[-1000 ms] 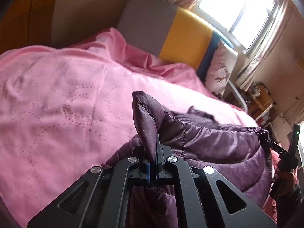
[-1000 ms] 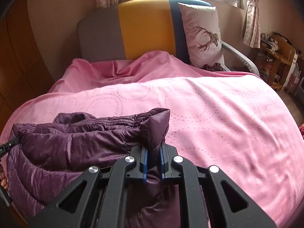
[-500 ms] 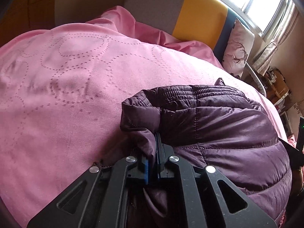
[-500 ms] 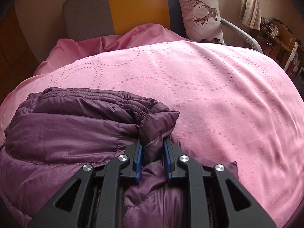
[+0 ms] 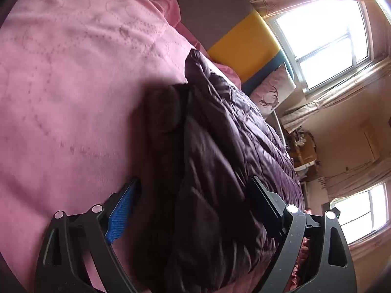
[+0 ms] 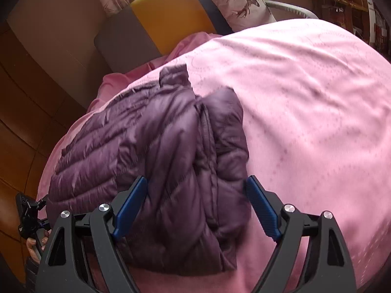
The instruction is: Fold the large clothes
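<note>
The left gripper (image 5: 193,193) is on the left side of the purple puffy jacket (image 5: 220,146). Its jaws are wide apart and are opening more right now. The jacket lies between them, but the pads do not squeeze it. The blue pad (image 5: 121,216) sits near the jacket's dark left edge, above the pink bedspread (image 5: 61,97). I cannot tell if that pad touches the cloth, because it is dark and fuzzy there. The other finger is over the top of the jacket.

The jacket lies on the bed, folded over into a thick bundle. In the right wrist view the jacket (image 6: 151,146) has a puffy part (image 6: 227,122) tucked along its right edge.

The right gripper (image 6: 196,193) is at the right side of the jacket. Its jaws are also wide and opening. The jacket's edge is between the two blue pads, and the pads do not press on it. The pink bedspread (image 6: 305,97) fills the right side of that view.

At the far end of the bed are a grey and yellow headboard (image 6: 168,17) and a pillow with a deer on it (image 6: 234,5).

Both pictures are blurry. The near end of the jacket is hidden behind the gripper arms. At the bottom left of the right wrist view, the other gripper and a bit of a hand (image 6: 34,244) are cut off by the edge.
</note>
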Action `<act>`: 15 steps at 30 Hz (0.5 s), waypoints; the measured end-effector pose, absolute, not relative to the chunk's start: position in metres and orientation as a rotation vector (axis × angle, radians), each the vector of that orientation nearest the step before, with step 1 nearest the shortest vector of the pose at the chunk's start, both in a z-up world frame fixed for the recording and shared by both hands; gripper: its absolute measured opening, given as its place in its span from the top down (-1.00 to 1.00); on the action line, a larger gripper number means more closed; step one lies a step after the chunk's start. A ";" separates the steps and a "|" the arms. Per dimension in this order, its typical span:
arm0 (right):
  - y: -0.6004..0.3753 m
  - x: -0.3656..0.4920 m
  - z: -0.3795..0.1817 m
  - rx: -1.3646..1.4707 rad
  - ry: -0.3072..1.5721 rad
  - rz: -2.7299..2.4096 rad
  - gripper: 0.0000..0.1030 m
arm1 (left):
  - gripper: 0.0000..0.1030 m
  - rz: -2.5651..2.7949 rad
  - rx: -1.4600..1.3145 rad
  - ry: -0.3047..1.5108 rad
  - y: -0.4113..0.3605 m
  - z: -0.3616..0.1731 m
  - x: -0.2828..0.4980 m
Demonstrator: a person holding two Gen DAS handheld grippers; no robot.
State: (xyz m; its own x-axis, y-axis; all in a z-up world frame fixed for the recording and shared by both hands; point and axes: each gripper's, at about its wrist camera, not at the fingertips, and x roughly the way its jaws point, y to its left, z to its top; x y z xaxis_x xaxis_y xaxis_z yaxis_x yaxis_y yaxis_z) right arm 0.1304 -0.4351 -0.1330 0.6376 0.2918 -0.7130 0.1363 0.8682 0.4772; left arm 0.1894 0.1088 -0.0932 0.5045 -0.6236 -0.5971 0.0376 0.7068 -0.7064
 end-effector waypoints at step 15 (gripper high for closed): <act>-0.434 0.029 -0.113 0.430 0.951 0.141 0.58 | 0.06 -0.586 -0.619 1.021 0.094 -0.086 0.109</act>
